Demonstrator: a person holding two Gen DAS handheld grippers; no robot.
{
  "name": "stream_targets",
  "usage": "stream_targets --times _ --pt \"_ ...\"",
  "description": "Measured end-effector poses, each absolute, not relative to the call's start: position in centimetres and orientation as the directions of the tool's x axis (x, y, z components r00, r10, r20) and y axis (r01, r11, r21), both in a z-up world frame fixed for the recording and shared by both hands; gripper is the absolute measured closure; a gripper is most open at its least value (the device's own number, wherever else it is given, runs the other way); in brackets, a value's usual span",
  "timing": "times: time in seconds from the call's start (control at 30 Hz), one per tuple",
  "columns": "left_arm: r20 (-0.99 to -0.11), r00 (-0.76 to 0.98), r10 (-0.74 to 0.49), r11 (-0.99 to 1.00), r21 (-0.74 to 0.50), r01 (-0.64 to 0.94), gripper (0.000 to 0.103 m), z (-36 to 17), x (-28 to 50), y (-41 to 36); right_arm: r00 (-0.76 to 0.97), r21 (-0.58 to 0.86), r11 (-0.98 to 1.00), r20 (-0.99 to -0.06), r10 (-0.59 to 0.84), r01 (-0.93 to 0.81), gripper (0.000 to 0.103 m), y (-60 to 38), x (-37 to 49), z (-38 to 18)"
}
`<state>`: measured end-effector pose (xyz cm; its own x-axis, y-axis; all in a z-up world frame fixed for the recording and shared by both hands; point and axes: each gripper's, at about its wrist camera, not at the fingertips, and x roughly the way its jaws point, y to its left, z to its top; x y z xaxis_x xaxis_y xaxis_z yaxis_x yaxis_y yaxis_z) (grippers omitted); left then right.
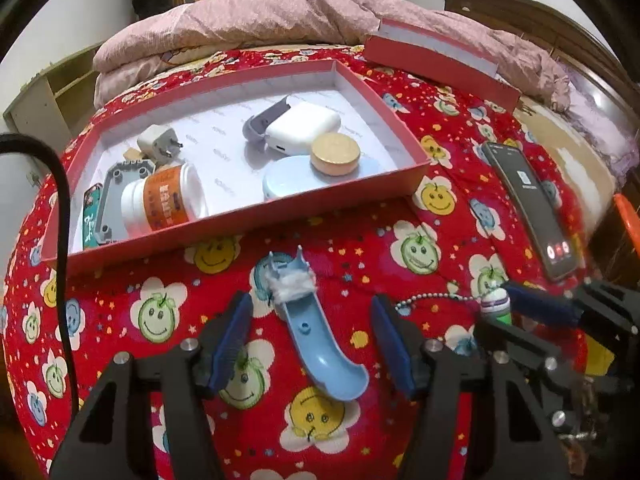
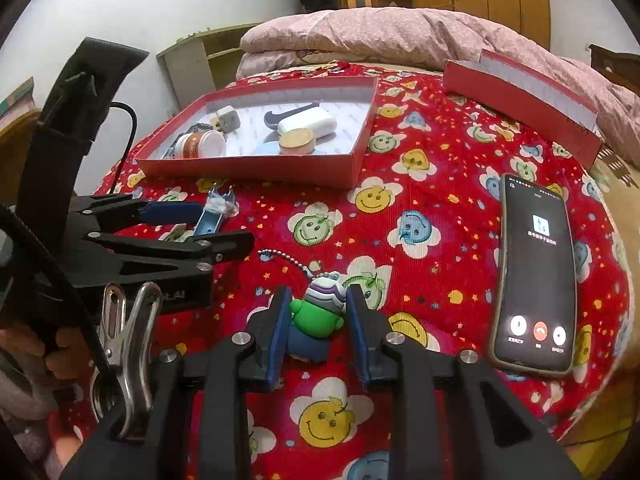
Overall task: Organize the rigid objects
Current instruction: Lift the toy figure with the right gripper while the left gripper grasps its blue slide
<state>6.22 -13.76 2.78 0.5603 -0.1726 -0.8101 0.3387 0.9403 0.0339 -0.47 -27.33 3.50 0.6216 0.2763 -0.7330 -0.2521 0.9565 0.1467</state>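
Keychain figure (image 2: 318,316) is clamped by the right gripper (image 2: 318,320); blue slide (image 1: 316,336) lies between open left gripper (image 1: 312,344), awaiting transfer to far red box (image 1: 248,224).

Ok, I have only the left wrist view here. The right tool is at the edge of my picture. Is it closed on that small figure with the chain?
Observer: Yes. In the right wrist view the right tool is shut on the figure, and both pads press on its sides.
Operator: I see only its top. How does the lower part look?
Observer: It has a green body on a dark blue base.
Operator: Is there anything near my left tool that I cannot see?
Observer: A shiny metal spring clip shows at the lower left, below the body of the left tool.
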Motion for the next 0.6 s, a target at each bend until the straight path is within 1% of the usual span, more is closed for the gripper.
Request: stream_targets --times 0.07,0.23,0.37,0.47,0.53,0.6 --pt "-0.806 0.567 -0.169 0.940 0.041 0.339 0.039 2.71 6.23 -13.79 0.621 0.152 0.955 -0.732 0.281 -0.254 0.074 -27.35 -0.42 3.46" --pt "-0.798 0.577 -0.174 0.938 0.045 0.344 0.050 2.72 6.18 -13.88 0.619 0.159 0.954 -0.731 0.288 -0.255 0.074 -27.28 -0.31 3.29" --pt "-0.794 0.582 -0.178 0.938 0.042 0.343 0.056 2.72 6.00 -13.87 0.618 0.159 0.954 -0.732 0.287 -0.255 0.074 -27.33 -0.31 3.30" --pt "-0.792 0.582 -0.185 0.937 0.036 0.348 0.065 2.76 5.85 -13.88 0.618 0.163 0.953 -0.731 0.290 -0.255 0.074 -27.40 -0.28 3.24" --pt "-0.792 0.579 -0.197 0.936 0.025 0.352 0.078 2.84 5.81 -13.80 0.619 0.167 0.953 -0.728 0.292 -0.253 0.074 -27.40 -0.25 3.20" --pt "-0.794 0.571 -0.208 0.936 0.008 0.351 0.082 2.88 5.83 -13.61 0.621 0.172 0.953 -0.726 0.294 -0.250 0.074 -27.30 -0.27 3.09"
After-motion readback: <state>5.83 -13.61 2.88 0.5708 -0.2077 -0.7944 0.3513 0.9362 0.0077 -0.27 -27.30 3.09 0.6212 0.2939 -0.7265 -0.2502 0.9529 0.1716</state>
